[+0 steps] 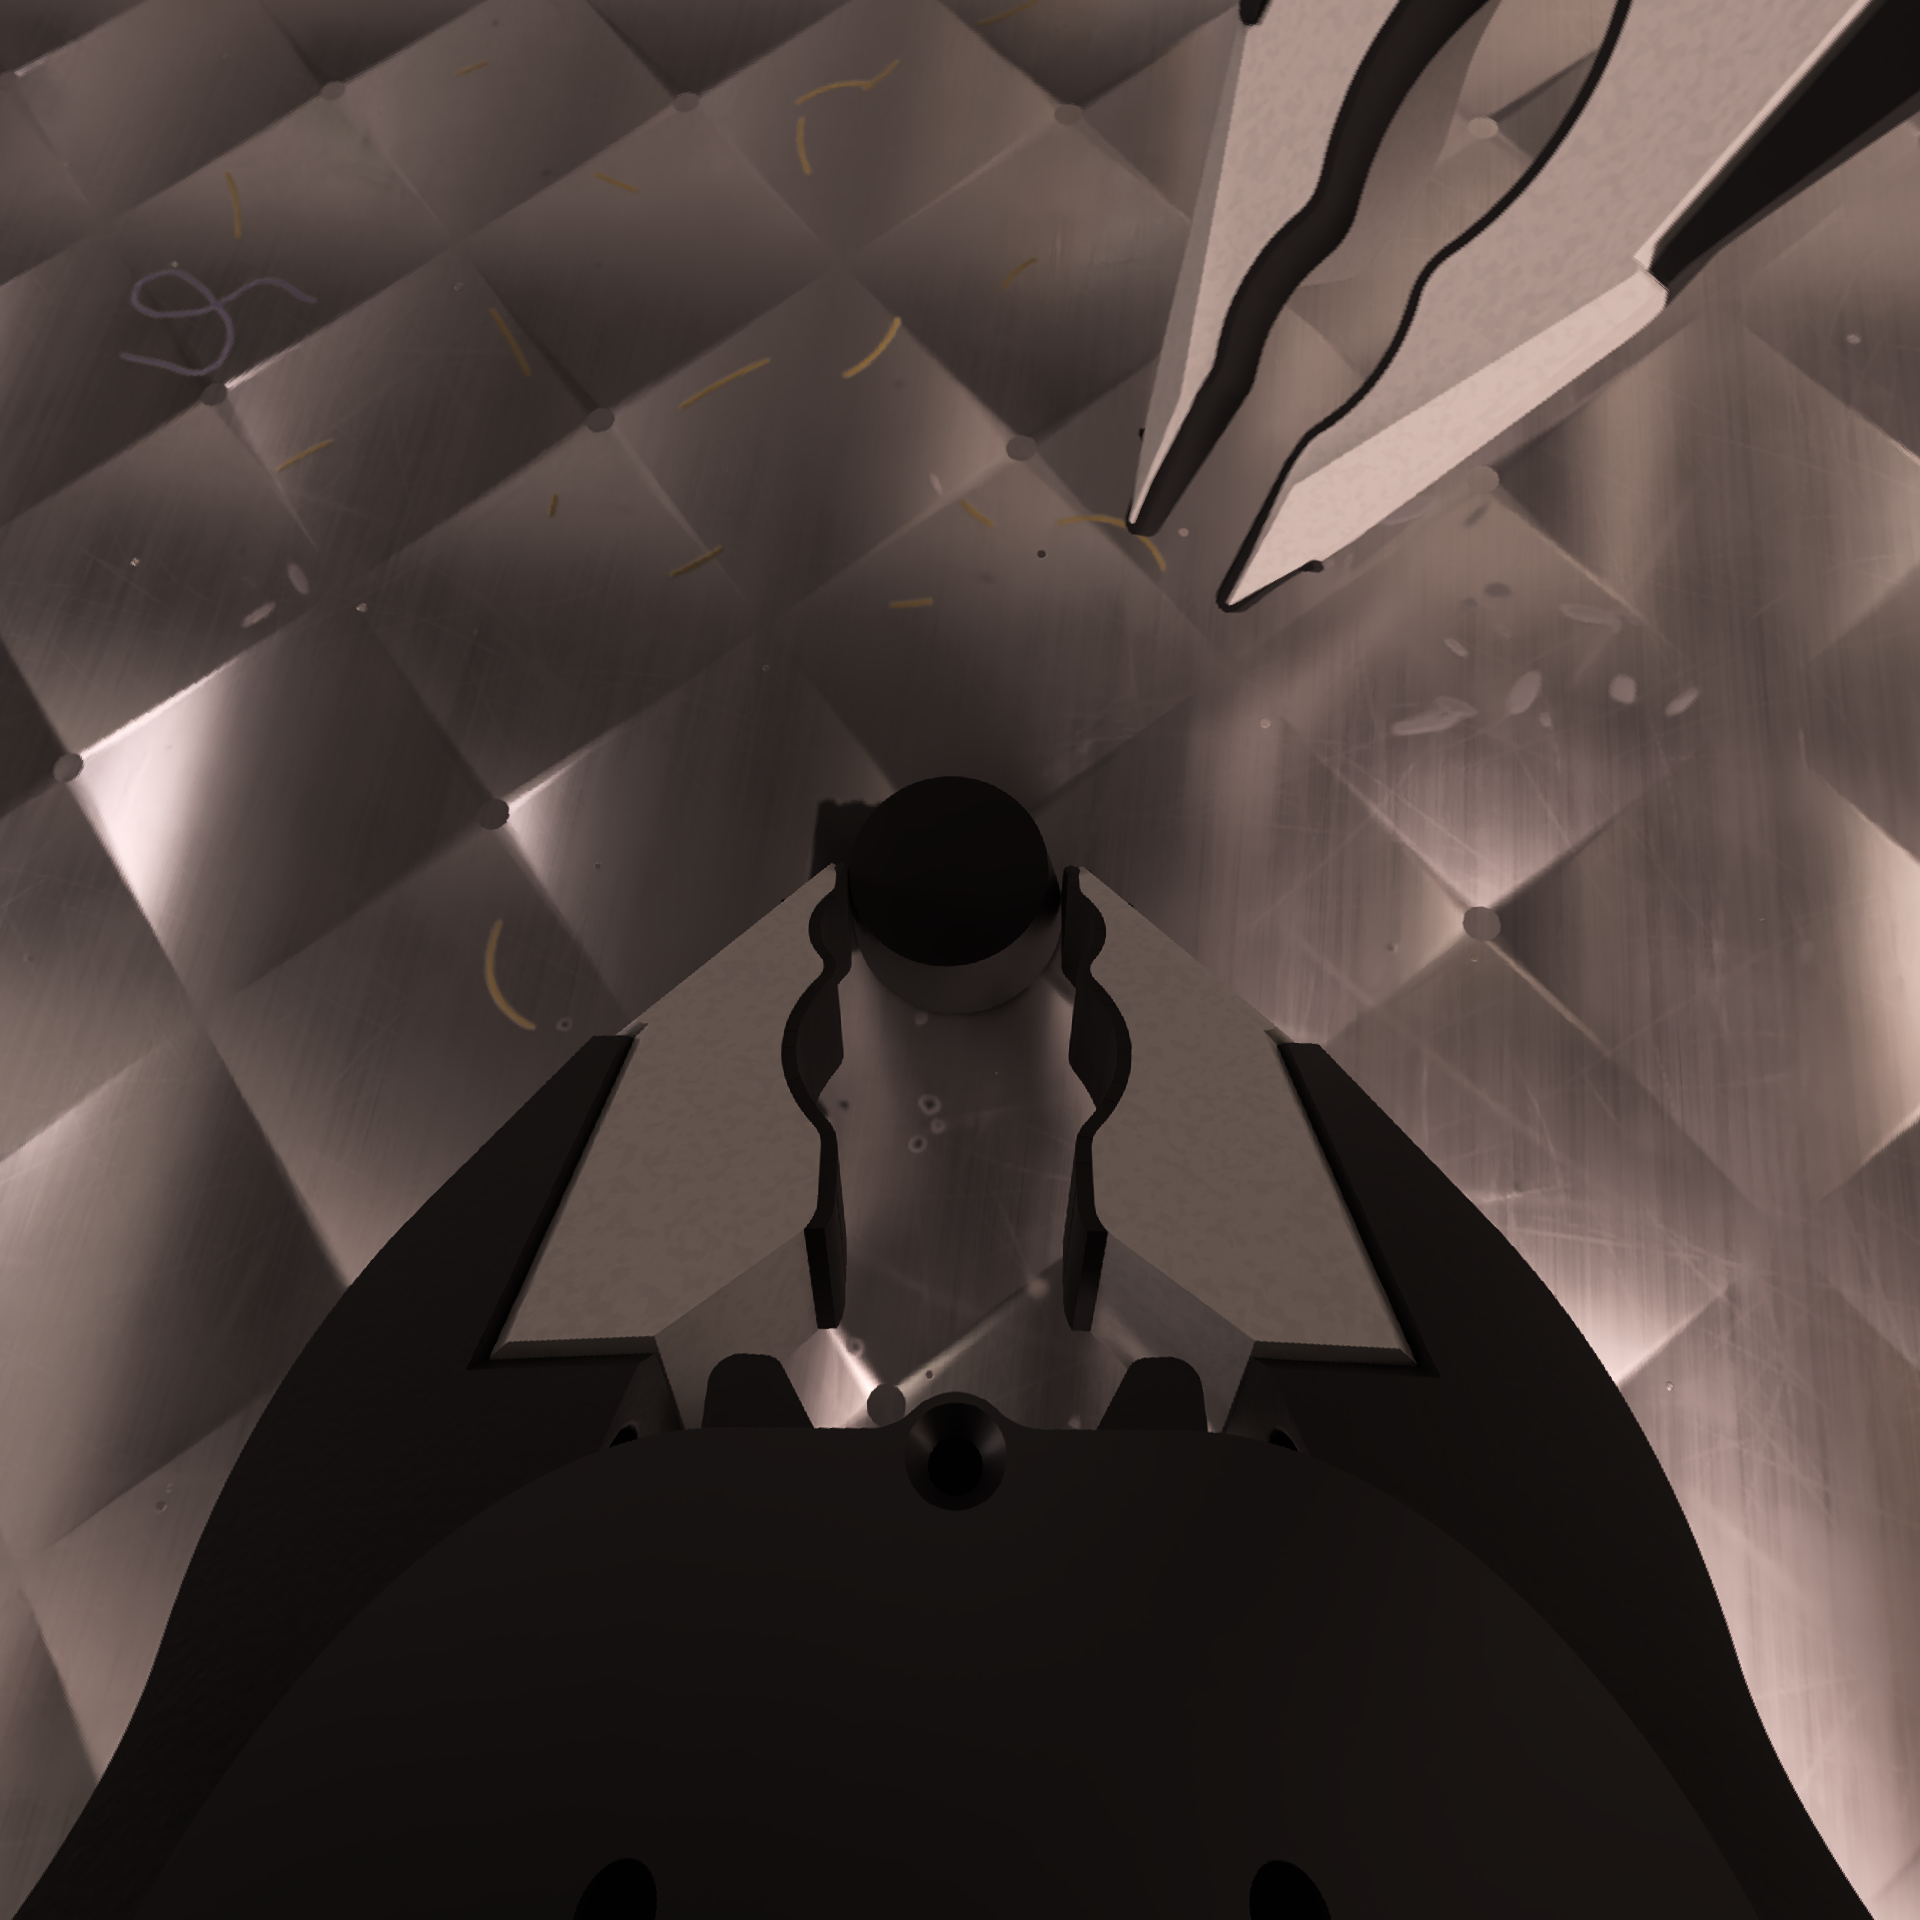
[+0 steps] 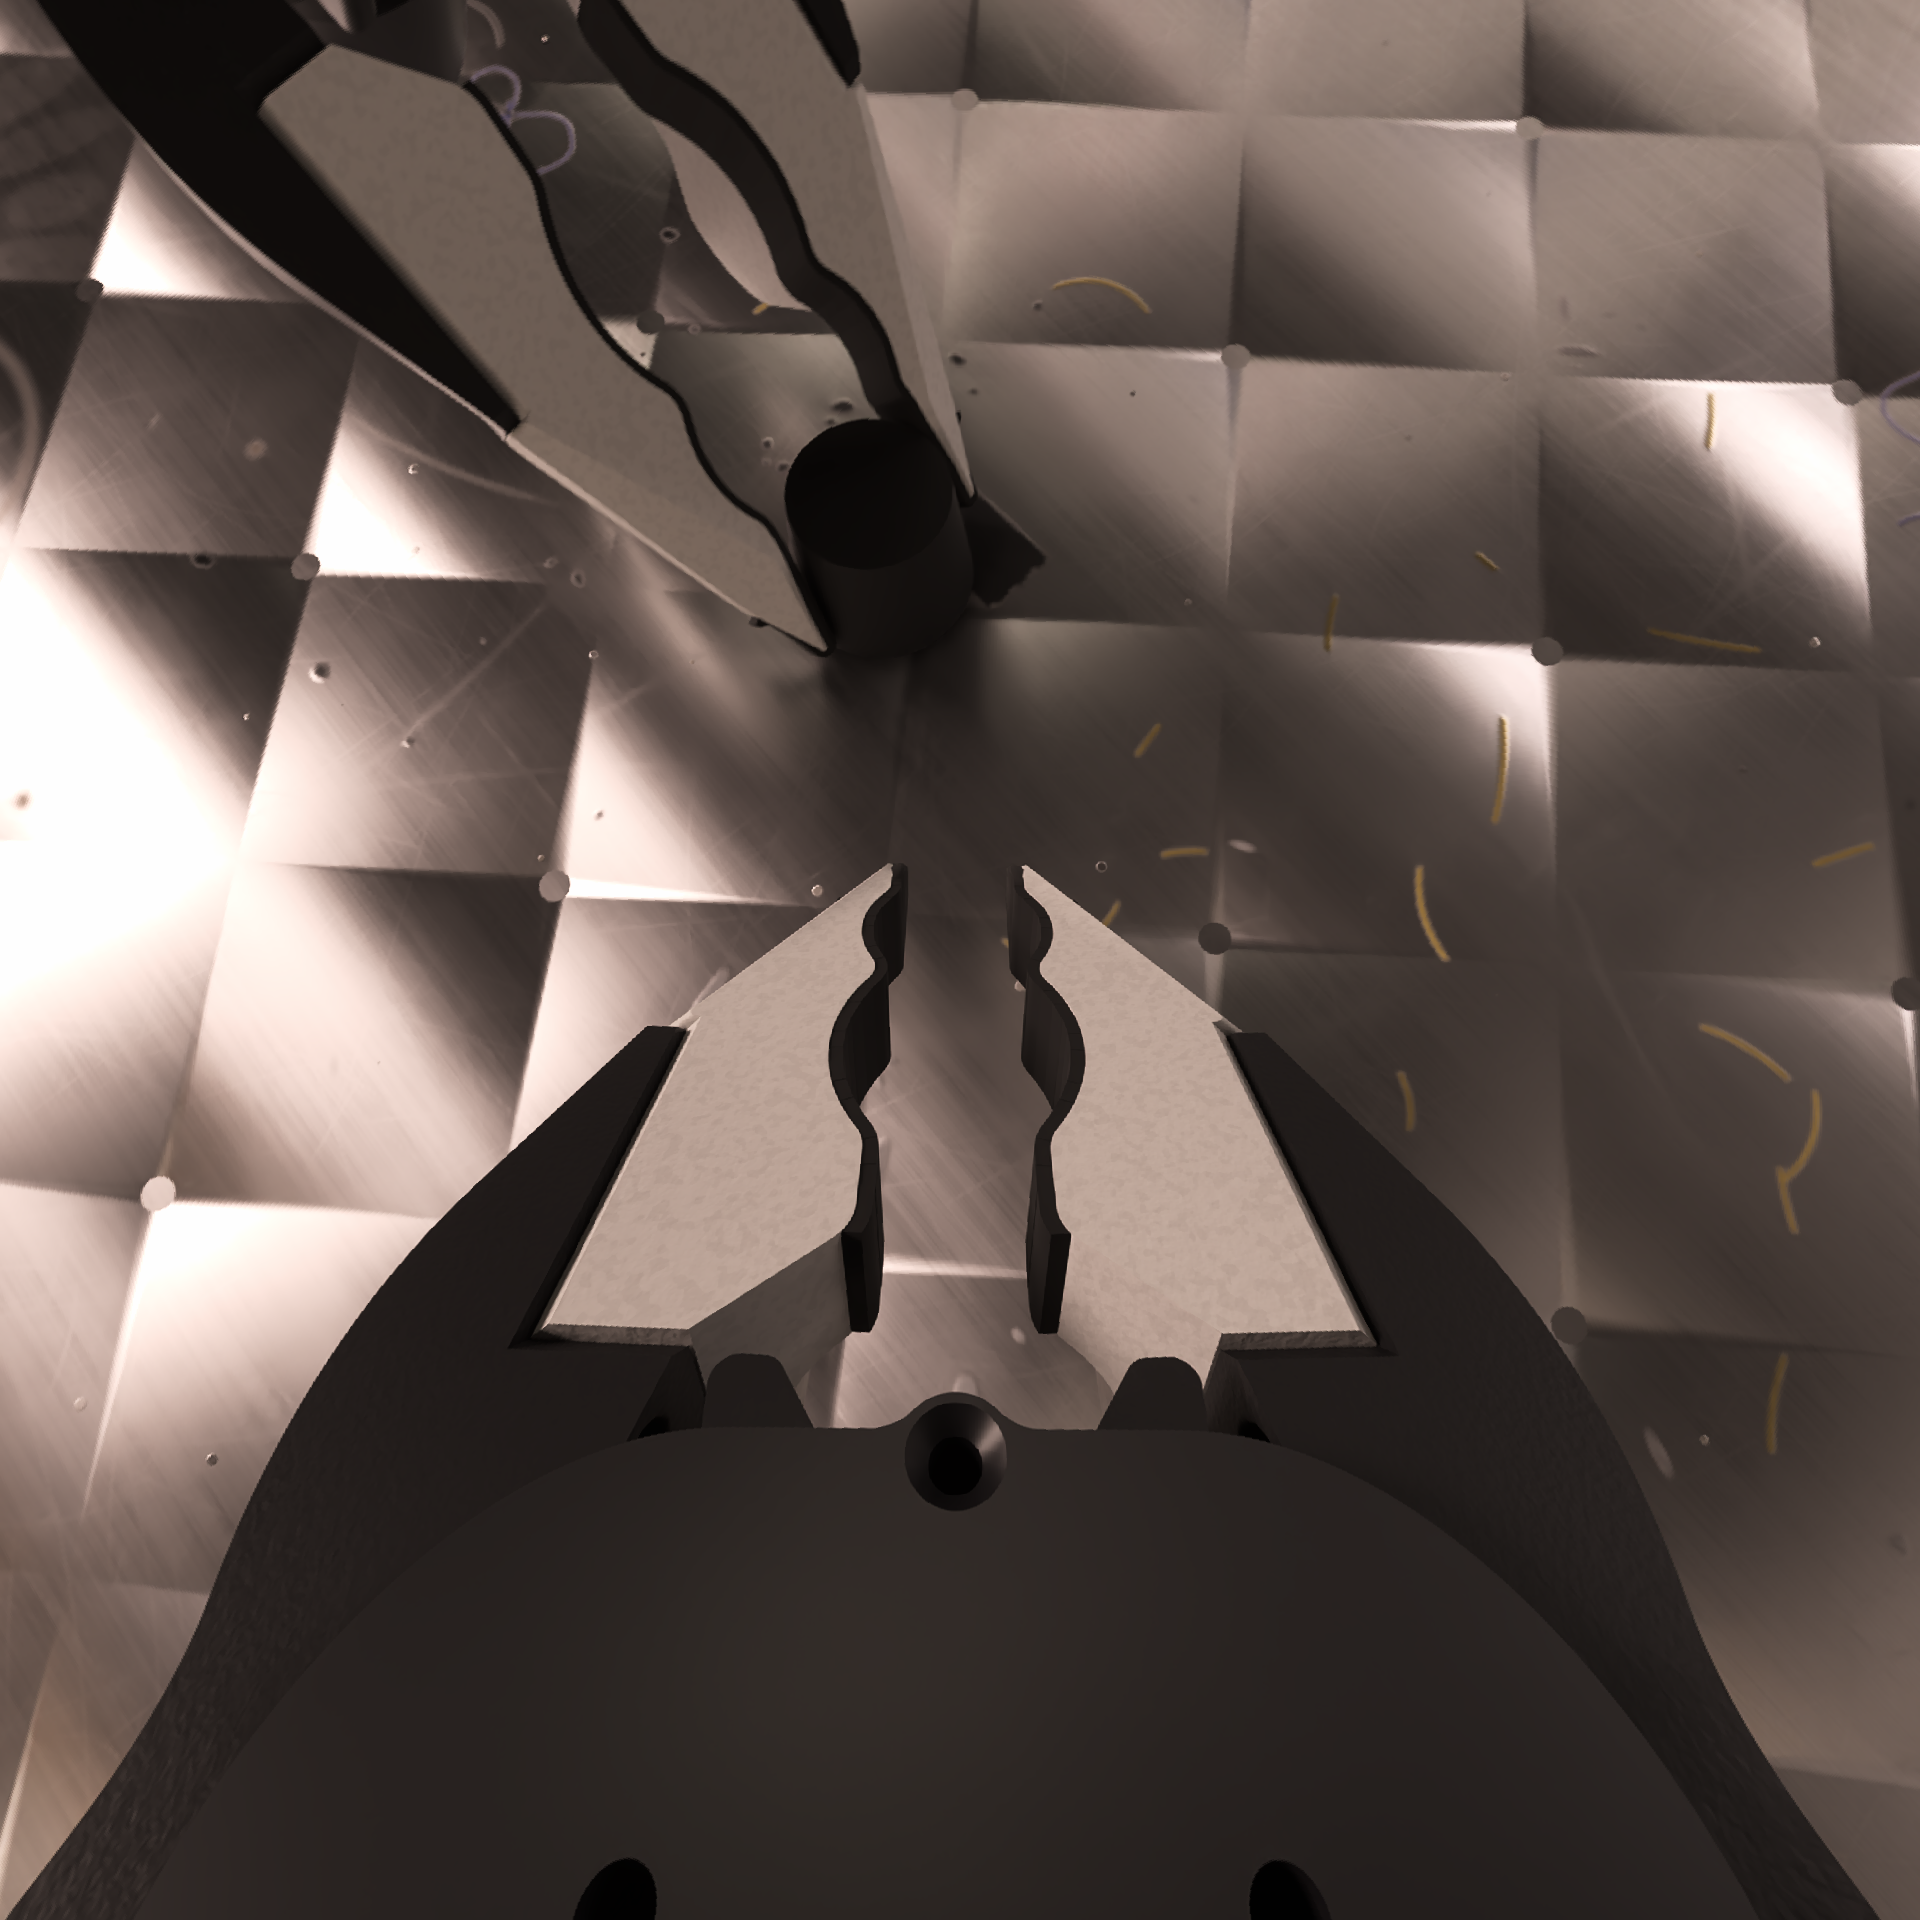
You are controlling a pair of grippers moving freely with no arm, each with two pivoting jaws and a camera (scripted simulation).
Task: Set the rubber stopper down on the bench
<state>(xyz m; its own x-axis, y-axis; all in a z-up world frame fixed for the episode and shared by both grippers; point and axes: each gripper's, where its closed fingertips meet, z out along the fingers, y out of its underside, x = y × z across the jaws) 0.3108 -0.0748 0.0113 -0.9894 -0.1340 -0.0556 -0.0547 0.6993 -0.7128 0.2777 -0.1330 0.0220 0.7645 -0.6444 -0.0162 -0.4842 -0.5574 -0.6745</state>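
Close in, the left gripper [image 1: 954, 883] has its two fingers clamped on the stopper [image 1: 951, 894], a dark round plug held right at the fingertips, one pad on each side. From the left wrist view the plug's flat dark end faces the camera and its grey side wall shows below it. From the right wrist view the stopper [image 2: 878, 540] sits at the bench [image 2: 1351, 790] surface, its base seemingly touching the metal, though shadow there hides whether it truly rests on it. Nearer that camera, the right gripper [image 2: 958, 883] holds nothing; its fingers stand apart with bare bench showing through the gap. It hovers near the stopper but clear of it, and in the left view its tips [image 1: 1195, 551] point down at the bench beyond the plug. Farther out, the quilted metal bench carries scattered yellow fibres [image 2: 1432, 925] and a pale violet thread [image 1: 192, 322].
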